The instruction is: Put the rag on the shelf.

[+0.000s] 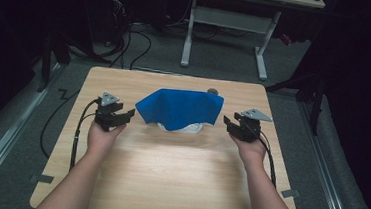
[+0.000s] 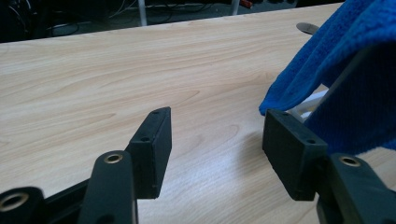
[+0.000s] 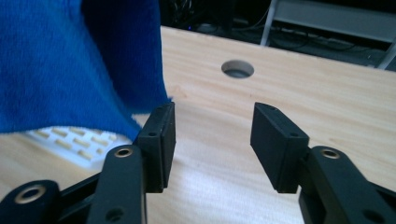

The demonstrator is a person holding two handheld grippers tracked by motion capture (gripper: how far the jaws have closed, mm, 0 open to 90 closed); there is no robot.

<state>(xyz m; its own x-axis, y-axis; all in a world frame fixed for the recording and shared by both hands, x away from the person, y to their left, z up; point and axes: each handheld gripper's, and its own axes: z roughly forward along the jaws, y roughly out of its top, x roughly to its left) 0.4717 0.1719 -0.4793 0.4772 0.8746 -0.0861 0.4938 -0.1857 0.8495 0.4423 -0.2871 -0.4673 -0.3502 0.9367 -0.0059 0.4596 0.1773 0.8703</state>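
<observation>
Blue cloth (image 1: 180, 109) drapes over a white slotted basket (image 1: 191, 128) near the middle of the table (image 1: 168, 173), hiding most of it. Left of the cloth, the left gripper (image 1: 131, 114) has its jaws spread, nothing between them, one jaw just beside the cloth's hanging edge. Right of the cloth, the right gripper (image 1: 227, 122) also stands with jaws apart and empty, one jaw just beside the cloth's corner. Behind the cloth sits a round hole (image 3: 237, 68) in the tabletop.
</observation>
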